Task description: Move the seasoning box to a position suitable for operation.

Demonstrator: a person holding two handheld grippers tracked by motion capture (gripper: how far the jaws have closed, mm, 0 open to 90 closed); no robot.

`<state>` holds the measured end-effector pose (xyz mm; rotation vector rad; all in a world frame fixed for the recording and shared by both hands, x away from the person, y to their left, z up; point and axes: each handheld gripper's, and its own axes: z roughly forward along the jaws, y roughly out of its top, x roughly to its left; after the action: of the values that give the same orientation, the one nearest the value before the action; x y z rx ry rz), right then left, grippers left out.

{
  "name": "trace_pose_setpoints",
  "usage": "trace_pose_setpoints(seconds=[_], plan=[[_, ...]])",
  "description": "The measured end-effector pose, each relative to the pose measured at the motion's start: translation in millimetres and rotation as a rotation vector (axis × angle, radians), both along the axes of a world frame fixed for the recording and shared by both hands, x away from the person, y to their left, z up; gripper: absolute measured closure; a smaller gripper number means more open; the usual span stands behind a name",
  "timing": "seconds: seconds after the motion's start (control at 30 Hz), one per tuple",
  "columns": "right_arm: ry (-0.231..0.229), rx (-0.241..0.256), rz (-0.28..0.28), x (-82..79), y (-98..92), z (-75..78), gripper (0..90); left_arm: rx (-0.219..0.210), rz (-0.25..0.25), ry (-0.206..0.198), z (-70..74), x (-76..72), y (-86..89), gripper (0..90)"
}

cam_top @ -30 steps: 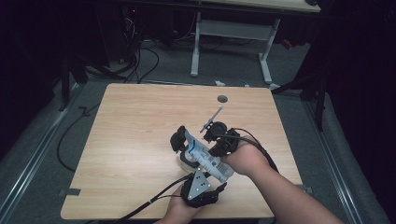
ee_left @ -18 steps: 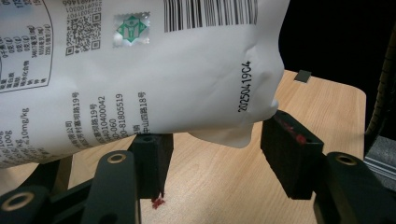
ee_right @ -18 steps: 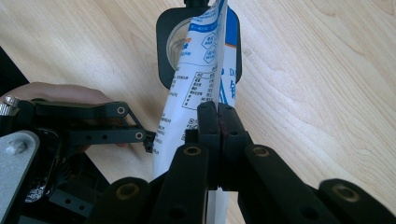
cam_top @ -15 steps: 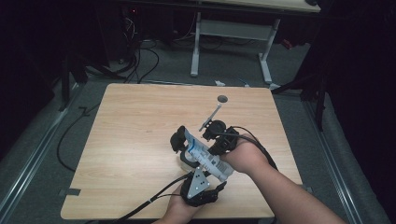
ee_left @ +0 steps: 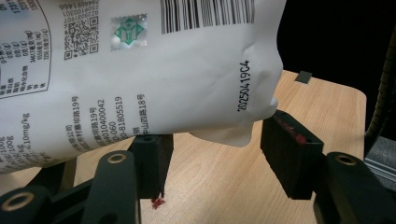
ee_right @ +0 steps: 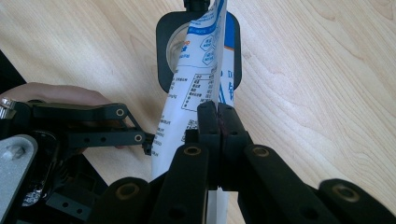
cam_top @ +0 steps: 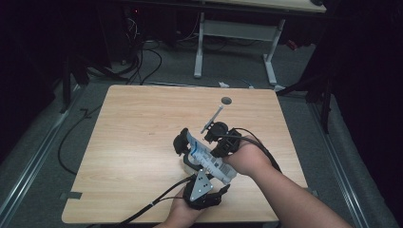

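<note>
A white and blue printed pouch [cam_top: 207, 157] is held slanted above the table's near middle. My right gripper [cam_top: 217, 151] comes in from the right and is shut on it; in the right gripper view the jaws [ee_right: 217, 119] pinch the pouch [ee_right: 196, 79] edge-on. The pouch's far end lies against a black ring-shaped piece [ee_right: 164, 51], which shows in the high view at the pouch's upper-left end [cam_top: 179, 142]. My left gripper [cam_top: 194, 166] reaches up from below. Its jaws [ee_left: 219, 154] stand open, with the pouch's lower corner [ee_left: 233, 130] hanging between them.
A thin grey rod [cam_top: 211, 119] lies on the wooden table [cam_top: 133, 133] just beyond the grippers, pointing at a small round grey spot [cam_top: 226, 100]. Cables trail off the table's front left. A desk frame [cam_top: 233, 42] and dark floor lie beyond the far edge.
</note>
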<state>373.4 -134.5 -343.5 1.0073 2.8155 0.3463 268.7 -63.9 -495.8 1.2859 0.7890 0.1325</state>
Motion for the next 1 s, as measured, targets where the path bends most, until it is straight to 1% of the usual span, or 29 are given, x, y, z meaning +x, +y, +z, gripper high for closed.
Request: trace_pose_setpoints(seconds=[0.2,0.3,0.4,0.63,1.0], plan=[[0.002,-0.005,0.000,0.4,-0.5,0.7,90.0,-0.003,0.000,0.000,0.4,0.0,-0.7,44.8],[0.001,0.003,0.000,0.8,-0.9,0.7,90.0,-0.003,0.001,0.000,0.5,0.5,-0.5,44.8],[-0.002,-0.002,0.001,0.9,-0.3,0.7,90.0,-0.003,0.002,0.001,0.3,0.5,-0.5,44.8],[-0.002,0.005,0.003,0.9,0.1,0.3,90.0,-0.002,0.001,-0.001,0.6,0.8,-0.3,44.9],[-0.004,0.004,0.003,0.4,-0.3,0.6,90.0,0.000,0.001,-0.006,0.0,0.5,-0.2,45.0]])
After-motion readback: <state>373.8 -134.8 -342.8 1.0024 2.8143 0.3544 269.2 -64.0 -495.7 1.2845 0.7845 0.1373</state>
